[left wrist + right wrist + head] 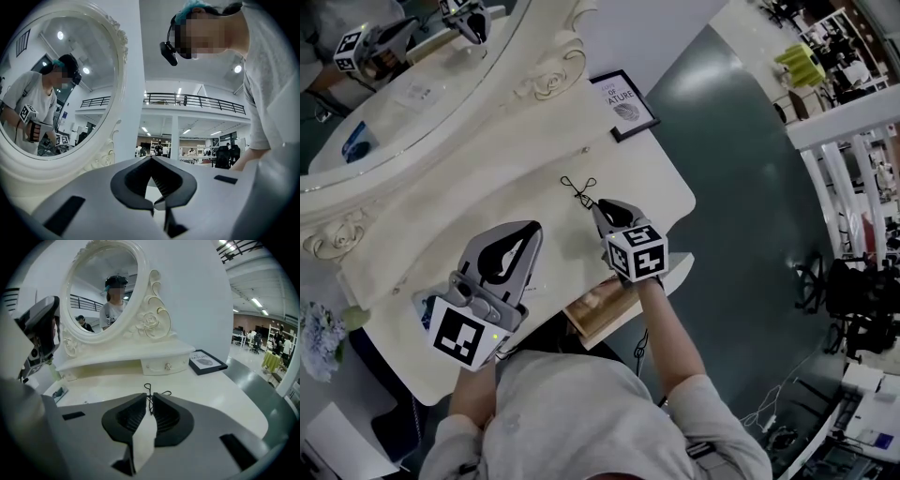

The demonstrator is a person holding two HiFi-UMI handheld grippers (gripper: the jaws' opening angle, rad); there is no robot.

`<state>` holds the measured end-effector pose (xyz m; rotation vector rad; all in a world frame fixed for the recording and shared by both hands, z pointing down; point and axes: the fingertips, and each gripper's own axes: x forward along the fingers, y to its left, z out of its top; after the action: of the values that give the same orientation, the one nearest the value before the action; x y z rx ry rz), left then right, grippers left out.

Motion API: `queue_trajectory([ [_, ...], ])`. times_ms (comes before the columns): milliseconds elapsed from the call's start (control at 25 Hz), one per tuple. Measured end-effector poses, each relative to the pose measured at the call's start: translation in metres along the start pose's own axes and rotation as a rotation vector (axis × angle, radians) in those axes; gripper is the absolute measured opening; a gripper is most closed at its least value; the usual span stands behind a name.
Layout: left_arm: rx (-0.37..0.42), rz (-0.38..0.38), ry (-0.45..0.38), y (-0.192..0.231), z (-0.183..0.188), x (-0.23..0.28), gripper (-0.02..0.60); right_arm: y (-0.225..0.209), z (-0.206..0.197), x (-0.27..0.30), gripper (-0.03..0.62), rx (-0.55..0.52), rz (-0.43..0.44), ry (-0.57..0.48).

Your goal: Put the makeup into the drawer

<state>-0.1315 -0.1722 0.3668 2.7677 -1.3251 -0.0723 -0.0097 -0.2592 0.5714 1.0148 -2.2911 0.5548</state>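
A big white dressing table (487, 178) fills the middle of the head view. At its back stands an oval mirror (403, 89) with a curly white frame. In the glass you can see the person and both grippers.

At the front edge of the table, close to the person, a drawer (598, 307) is pulled open. It is wood-brown inside.

The left gripper (530, 234) is held over the table on the left side. Its tip points up toward the mirror. Its two jaws are pressed together and there is nothing between them.

The right gripper (598, 206) is low over the table, just right of the left one. Its jaws are almost together, and they pinch the near end of the eyelash curler (579, 190). The curler is thin black wire. It lies on the table top, past the open drawer, with its two loop handles pointing away from the person.

A black-framed picture (623, 105) lies at the far right corner of the table, well apart from the curler.

A small blue thing (58, 392) lies on the left end of the table. It is too small to tell what it is.
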Motion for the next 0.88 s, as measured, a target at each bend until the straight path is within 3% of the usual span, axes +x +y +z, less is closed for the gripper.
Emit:
queue_trajectory([
  [80,-0.003,0.004,0.006,0.003,-0.002,-0.004,0.011,-0.001,-0.005,0.009,0.037,-0.007,-0.006,0.026],
  [160,-0.005,0.011,0.009,0.006,-0.003,-0.007,0.011,-0.003,-0.011,0.017,0.117,-0.011,-0.017,0.054],
  [360,-0.010,0.028,0.009,0.013,-0.004,-0.013,0.012,-0.006,-0.024,0.031,0.123,-0.025,-0.038,0.112],
  [440,-0.008,0.031,0.012,0.014,-0.004,-0.015,0.012,-0.008,-0.030,0.035,0.110,-0.037,-0.059,0.133],
  [560,-0.010,0.040,0.012,0.017,-0.005,-0.018,0.011,-0.011,-0.035,0.035,0.041,-0.044,-0.092,0.139],
  [880,-0.006,0.053,0.010,0.015,-0.006,-0.022,0.012,-0.007,-0.027,0.025,0.023,-0.011,-0.065,0.081],
])
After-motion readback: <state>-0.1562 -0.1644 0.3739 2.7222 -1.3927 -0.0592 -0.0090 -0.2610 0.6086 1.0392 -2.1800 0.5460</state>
